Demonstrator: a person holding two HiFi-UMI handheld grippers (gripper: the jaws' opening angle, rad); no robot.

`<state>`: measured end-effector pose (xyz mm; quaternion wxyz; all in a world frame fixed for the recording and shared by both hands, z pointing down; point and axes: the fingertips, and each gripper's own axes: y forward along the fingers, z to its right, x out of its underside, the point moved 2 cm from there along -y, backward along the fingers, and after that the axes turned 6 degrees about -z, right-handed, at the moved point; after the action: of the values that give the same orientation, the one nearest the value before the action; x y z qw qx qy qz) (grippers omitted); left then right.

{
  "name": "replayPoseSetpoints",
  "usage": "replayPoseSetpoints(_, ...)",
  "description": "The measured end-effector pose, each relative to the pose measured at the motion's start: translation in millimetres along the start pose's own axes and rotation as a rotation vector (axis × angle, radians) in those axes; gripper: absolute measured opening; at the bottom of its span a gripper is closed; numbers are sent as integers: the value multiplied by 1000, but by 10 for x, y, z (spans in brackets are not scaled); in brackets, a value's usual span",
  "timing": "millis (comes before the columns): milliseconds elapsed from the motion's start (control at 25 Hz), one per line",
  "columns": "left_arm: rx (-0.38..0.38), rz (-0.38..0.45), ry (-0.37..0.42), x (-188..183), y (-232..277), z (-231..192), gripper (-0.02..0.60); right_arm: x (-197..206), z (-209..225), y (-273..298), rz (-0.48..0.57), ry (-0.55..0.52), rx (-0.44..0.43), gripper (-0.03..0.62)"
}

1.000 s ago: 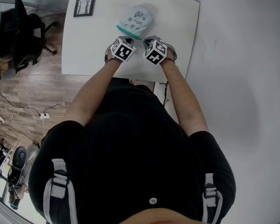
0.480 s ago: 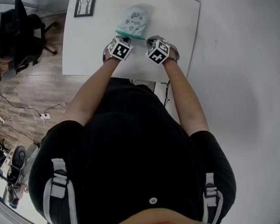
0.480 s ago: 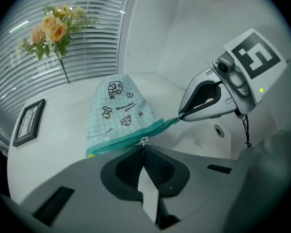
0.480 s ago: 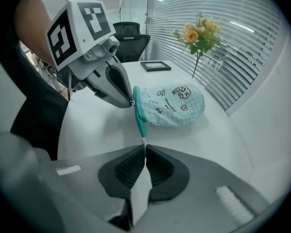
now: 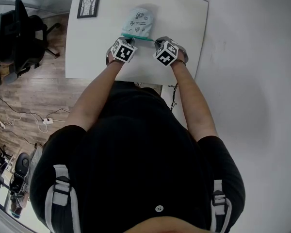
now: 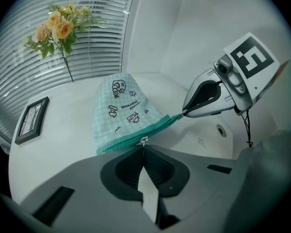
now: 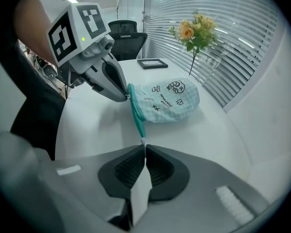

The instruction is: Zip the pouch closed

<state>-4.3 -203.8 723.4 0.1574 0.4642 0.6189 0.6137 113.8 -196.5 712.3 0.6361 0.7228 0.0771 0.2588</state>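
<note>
While one pouch (image 5: 138,22) lies on the white bench (image 5: 184,18), I hold it at two spots. My left gripper (image 6: 143,148) has its fingers pinched shut on the pull (image 6: 143,140), and my right gripper (image 7: 144,148) has its fingers clamped on the teal zipper end (image 7: 138,123). One frame (image 5: 88,5) and one flower bunch (image 6: 60,30) stand beyond.

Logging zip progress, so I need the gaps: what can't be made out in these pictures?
Pouch contents: hidden by its fabric, every view.
Head view: tips of left tongs and right tongs, under their marker cubes.
Left gripper view: whether the zipper teeth are meshed, too small.
Pouch print: too small to read.
Picture frame image: too small, head view.
</note>
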Motion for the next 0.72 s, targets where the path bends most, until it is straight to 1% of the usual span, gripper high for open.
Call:
replayPoseSetpoints(120, 8, -3, -12, -6, -38, -36, 8, 15, 15, 17, -6, 4, 3, 18)
replayPoseSetpoints(400, -1, -9, -21, 7, -42, -50, 8, 76, 59, 6, -7, 29, 0, 18)
replayPoseSetpoints(720, -16, -16, -31, 31, -46, -89, 8, 76, 76, 15, -8, 31, 0, 18)
